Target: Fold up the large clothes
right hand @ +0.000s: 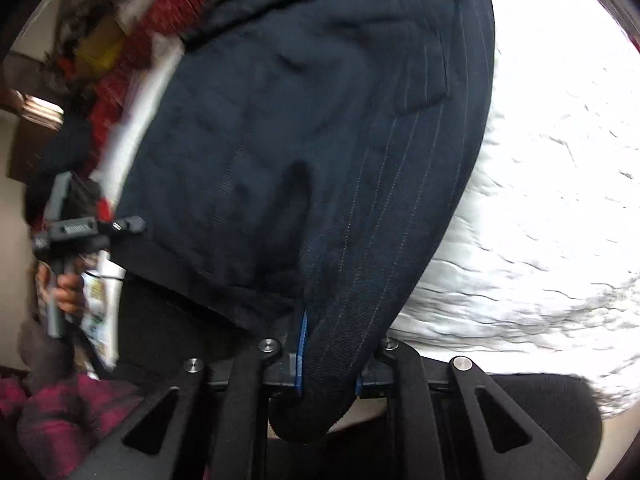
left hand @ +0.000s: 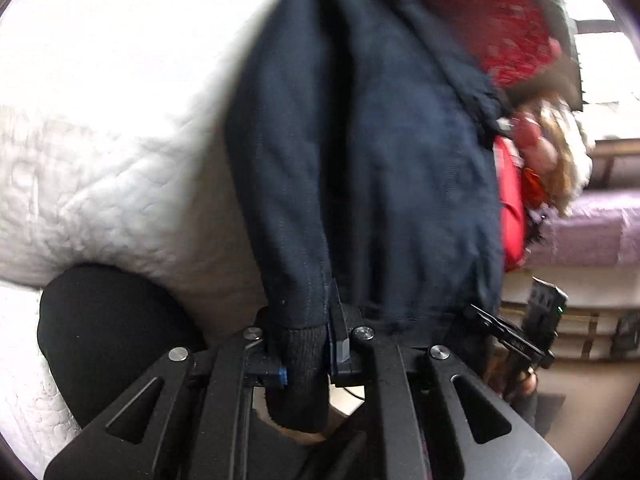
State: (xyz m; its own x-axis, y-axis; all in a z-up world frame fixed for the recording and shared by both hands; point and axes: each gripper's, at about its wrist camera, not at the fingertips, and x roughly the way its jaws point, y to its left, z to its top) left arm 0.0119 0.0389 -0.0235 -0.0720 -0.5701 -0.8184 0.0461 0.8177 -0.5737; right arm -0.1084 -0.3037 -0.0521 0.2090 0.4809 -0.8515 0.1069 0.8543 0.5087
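Both the left gripper [left hand: 306, 354] and right gripper [right hand: 328, 372] clamp ribbed cuffs as the navy garment [left hand: 360, 160] stretches toward twelve o'clock over a white quilted bed [right hand: 540, 200].

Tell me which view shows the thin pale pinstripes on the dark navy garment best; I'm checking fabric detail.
Right wrist view: the dark navy garment shows clear pale stripes running toward the right claw. Left wrist view shows only blurred, plain navy cloth.

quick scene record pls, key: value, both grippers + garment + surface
garment: dark navy jacket, lifted, hanging between both grippers
left gripper: shut on knit cuff
right gripper: shut on a pinstriped sleeve end
surface: white quilted bedding behind the jacket
image quality: motion blur in both views
fold status: not yet folded
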